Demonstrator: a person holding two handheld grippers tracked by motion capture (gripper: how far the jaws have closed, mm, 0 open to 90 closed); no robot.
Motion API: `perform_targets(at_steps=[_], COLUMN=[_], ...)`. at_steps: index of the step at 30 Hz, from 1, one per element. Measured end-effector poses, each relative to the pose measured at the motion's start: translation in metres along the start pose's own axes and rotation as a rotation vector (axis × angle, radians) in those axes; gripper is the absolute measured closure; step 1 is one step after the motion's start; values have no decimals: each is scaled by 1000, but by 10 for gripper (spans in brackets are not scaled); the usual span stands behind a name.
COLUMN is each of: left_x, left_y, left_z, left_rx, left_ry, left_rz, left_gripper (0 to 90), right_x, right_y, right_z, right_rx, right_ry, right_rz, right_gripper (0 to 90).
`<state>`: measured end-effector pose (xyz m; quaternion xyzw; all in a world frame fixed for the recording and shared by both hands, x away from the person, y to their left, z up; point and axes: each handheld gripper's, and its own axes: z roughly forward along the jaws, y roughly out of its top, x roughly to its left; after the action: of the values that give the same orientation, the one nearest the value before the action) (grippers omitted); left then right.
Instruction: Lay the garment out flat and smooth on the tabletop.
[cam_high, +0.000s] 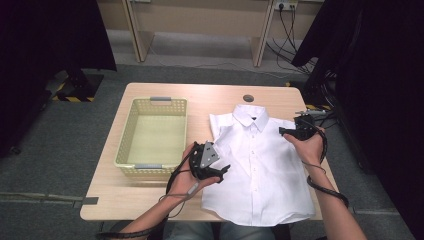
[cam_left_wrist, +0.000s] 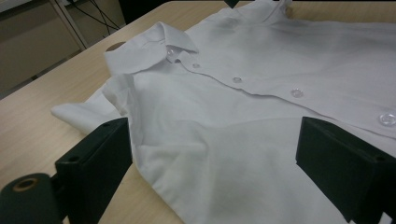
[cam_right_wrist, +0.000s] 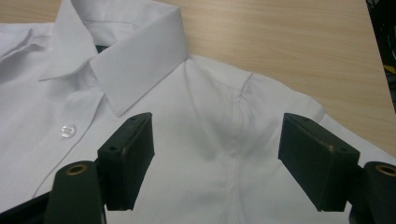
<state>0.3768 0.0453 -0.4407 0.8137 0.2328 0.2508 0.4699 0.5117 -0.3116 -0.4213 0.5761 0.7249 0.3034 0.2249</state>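
A white buttoned shirt (cam_high: 260, 160) lies flat on the wooden table (cam_high: 150, 192), front up, collar toward the far edge. My left gripper (cam_high: 223, 173) hovers at the shirt's left side edge below the folded sleeve. Its jaws stand wide apart in the left gripper view, where my left gripper (cam_left_wrist: 212, 172) has the shirt (cam_left_wrist: 243, 121) below it and nothing pinched. My right gripper (cam_high: 284, 131) is over the shirt's right shoulder. In the right gripper view my right gripper (cam_right_wrist: 217, 163) is open above the shoulder seam, beside the collar (cam_right_wrist: 135, 60).
A pale yellow plastic basket (cam_high: 125, 140) with nothing in it stands on the left half of the table. A round cable grommet (cam_high: 248, 98) sits near the far edge. Black curtains and cables flank the table on both sides.
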Motion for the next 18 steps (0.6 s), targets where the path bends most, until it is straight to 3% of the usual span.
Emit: perform_targets(at_steps=[18], left_x=[-19], left_y=[-40], left_z=[-29], left_rx=[-82], left_ry=[-38], left_rz=[-14], left_gripper=[113], right_x=[40], right_y=[19], right_z=[-4], right_rx=[-19], right_ry=[37], right_rz=[-66], right_gripper=[262])
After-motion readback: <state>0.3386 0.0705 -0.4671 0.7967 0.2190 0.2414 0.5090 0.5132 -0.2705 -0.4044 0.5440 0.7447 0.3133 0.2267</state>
